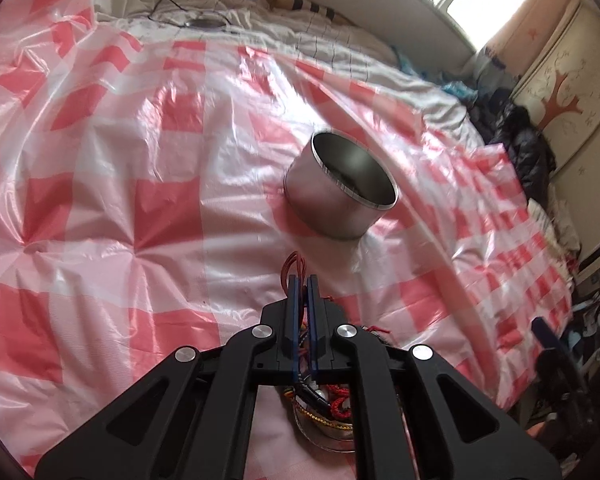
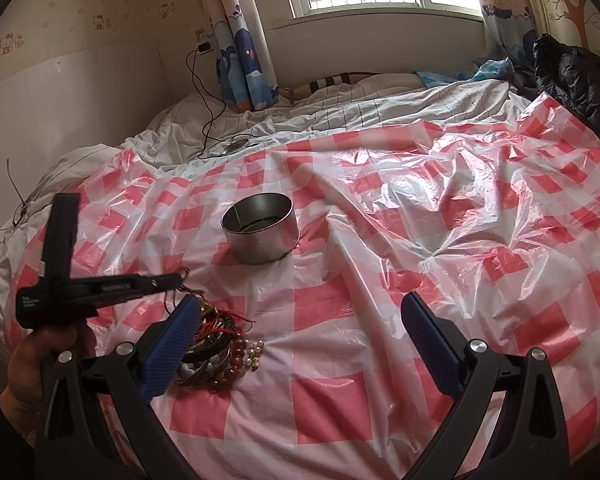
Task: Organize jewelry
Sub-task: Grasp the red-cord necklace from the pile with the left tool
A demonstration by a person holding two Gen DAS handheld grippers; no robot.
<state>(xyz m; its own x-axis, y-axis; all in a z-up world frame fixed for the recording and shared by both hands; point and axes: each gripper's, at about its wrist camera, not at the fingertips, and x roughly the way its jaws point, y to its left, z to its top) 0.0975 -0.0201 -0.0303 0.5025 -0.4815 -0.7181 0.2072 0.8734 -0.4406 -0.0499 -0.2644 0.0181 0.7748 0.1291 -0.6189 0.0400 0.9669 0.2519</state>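
Note:
A round metal tin point(image 1: 340, 186) stands open on the red-and-white checked plastic sheet point(image 1: 140, 160); it also shows in the right wrist view point(image 2: 260, 228) with something dark in its bottom. My left gripper point(image 1: 302, 280) is shut on a red string bracelet point(image 1: 294, 266), held above the sheet just short of the tin; it shows in the right wrist view point(image 2: 176, 278) too. A pile of bracelets and beads point(image 2: 216, 352) lies on the sheet under it. My right gripper point(image 2: 300, 312) is open and empty, its left finger over the pile.
The sheet covers a bed with a white quilt point(image 2: 340, 112). A black cable and a small round device point(image 2: 236, 146) lie on the quilt behind. Dark clothes point(image 2: 572, 76) are heaped at the far right. A wall and window are behind.

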